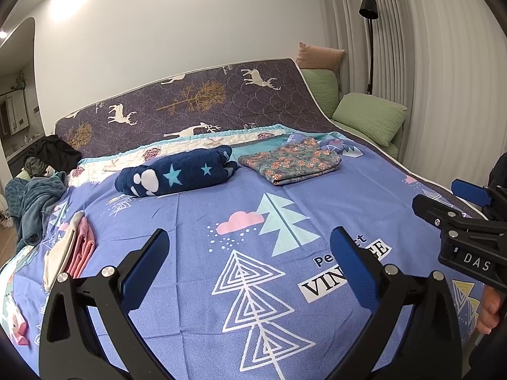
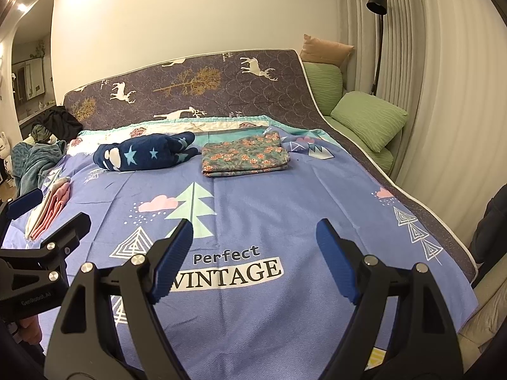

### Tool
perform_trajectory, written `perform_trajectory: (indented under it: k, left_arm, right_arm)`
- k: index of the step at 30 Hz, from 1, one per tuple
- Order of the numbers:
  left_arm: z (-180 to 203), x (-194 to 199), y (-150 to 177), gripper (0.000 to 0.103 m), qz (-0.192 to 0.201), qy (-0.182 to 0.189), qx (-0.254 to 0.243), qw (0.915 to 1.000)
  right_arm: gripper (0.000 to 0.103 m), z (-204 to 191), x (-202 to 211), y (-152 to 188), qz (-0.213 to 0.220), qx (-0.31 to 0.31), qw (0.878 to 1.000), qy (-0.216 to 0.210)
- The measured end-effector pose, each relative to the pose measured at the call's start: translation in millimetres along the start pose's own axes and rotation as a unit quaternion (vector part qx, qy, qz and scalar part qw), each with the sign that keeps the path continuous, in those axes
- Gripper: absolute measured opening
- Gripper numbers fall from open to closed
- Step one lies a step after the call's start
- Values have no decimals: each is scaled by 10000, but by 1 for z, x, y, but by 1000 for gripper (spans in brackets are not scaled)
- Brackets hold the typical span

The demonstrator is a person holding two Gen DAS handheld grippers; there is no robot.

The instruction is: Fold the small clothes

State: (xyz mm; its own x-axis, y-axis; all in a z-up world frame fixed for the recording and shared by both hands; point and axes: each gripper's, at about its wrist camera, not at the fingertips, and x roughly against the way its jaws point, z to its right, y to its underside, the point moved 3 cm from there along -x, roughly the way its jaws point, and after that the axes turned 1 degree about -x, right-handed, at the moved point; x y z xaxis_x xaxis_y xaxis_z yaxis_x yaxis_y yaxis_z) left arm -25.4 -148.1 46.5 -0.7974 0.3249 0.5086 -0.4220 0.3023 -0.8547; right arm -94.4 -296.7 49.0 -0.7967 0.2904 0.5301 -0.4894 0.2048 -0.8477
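Note:
A folded floral cloth (image 1: 290,161) (image 2: 245,155) lies at the far middle of the bed. A rolled navy starred fleece (image 1: 177,172) (image 2: 144,155) lies left of it. A folded pink and cream stack (image 1: 71,250) (image 2: 47,210) lies at the bed's left edge. My left gripper (image 1: 250,266) is open and empty, above the blue printed sheet (image 1: 190,221). My right gripper (image 2: 255,259) is open and empty above the "VINTAGE" print; it also shows at the right edge of the left wrist view (image 1: 443,202). The left gripper shows at the left edge of the right wrist view (image 2: 47,215).
A teal blanket and dark clothes (image 1: 38,190) are heaped off the bed's far left. Green cushions (image 1: 367,117) (image 2: 367,120) and a black floor lamp (image 1: 369,31) stand at the right by the curtains. A deer-print headboard (image 2: 196,88) rises behind the bed.

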Motion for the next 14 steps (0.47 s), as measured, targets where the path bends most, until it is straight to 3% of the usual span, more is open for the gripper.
perform_trajectory:
  k: [14]
  left_arm:
    - [-4,-2,2,101,-17,-29,31,10000]
  right_arm:
    - [82,0,-5,-1,-38,28,10000,13]
